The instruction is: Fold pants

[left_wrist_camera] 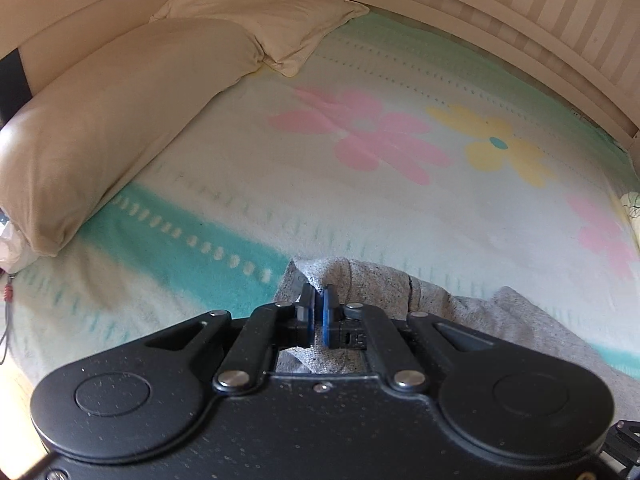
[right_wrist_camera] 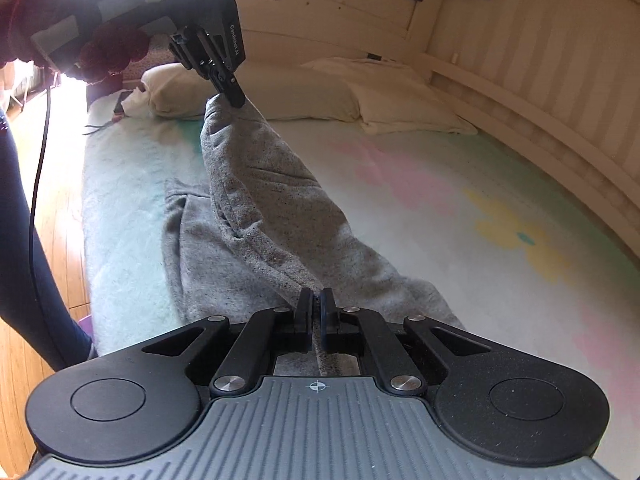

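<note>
Grey heathered sweatpants (right_wrist_camera: 276, 216), soft fleece. One edge is lifted off the bed and stretched taut in a diagonal fold between two raised points; the remainder lies flat and rumpled beneath, along the mattress's near edge. Fabric creased, partly doubled over.

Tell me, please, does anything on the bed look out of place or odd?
Nothing looks damaged or spilled. The grey pants are only half lifted: the left gripper and the right gripper each pinch an edge, and one part lies rumpled on the blanket.
</note>
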Demonstrator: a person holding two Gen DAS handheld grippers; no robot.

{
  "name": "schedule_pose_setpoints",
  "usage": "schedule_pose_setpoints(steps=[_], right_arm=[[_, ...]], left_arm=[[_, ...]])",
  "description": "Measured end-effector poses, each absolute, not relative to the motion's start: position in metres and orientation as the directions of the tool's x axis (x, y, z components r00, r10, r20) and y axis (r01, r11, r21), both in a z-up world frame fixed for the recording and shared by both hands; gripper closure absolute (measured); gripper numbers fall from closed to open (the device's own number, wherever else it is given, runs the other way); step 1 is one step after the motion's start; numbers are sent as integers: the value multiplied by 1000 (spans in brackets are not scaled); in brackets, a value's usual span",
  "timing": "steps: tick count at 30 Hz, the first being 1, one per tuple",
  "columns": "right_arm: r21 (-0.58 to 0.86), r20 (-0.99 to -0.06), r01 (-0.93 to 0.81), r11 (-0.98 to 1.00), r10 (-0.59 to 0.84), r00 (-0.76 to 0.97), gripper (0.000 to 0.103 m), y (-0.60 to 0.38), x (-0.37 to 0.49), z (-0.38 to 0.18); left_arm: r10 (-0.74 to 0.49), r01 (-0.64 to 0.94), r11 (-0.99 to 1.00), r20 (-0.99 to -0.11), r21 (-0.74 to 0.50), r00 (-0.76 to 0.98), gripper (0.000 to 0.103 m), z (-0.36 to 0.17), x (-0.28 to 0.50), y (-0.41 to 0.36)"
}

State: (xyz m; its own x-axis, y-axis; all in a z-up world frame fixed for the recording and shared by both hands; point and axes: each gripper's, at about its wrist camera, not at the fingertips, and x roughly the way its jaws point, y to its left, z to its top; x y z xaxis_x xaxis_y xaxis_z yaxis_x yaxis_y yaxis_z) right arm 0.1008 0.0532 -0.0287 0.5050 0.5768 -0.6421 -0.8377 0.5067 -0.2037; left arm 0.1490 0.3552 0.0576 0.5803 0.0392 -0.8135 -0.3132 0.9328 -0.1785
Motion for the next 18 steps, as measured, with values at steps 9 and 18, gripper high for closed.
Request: schedule_pose_setpoints(steps=[9, 18], right_arm=[[-258, -731, -899, 353, 537, 421, 99, 71, 75, -63], [-232, -768, -923, 307, 525, 367, 97, 75, 72, -70]], left_arm=[[49, -324, 939, -889, -114, 455, 98, 18, 145, 369], [121, -298, 954, -947, 28, 297, 92, -15, 146, 366]])
